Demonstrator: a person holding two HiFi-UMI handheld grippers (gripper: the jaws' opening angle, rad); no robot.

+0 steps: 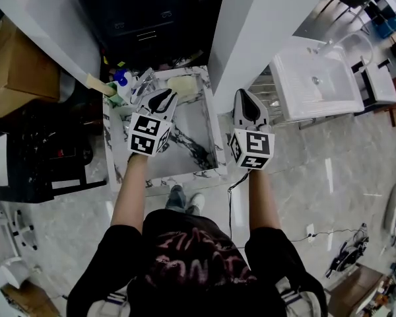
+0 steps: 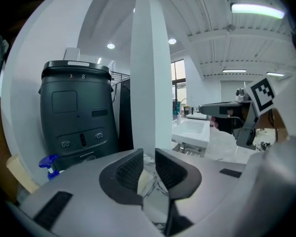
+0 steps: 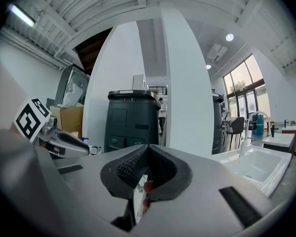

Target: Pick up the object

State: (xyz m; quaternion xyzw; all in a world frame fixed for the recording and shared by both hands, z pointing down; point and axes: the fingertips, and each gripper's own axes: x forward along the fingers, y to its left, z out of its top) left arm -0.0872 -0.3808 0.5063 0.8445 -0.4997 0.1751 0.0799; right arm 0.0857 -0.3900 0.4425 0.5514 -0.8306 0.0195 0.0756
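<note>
Which item is task object: cannot tell. Nothing between either pair of jaws.
- Pale yellow block (image 1: 183,84): marble table (image 1: 198,137) far edge, just beyond left gripper (image 1: 160,98) (image 2: 149,164); jaws slightly spread, empty.
- Blue spray bottle (image 1: 122,79) (image 2: 48,163): table far-left corner, beside the same jaws.
- Right gripper (image 1: 249,104) (image 3: 147,154): off table's right edge, over floor; jaws pressed together.
- White pillar (image 1: 264,25) behind table; white sink (image 1: 313,78) right of it.
- Dark bin (image 2: 79,112) beyond table's far edge.

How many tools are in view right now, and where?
2. The left tool is over the marble table, at its far left; the right tool hangs just past its right edge, by the white pillar.
</note>
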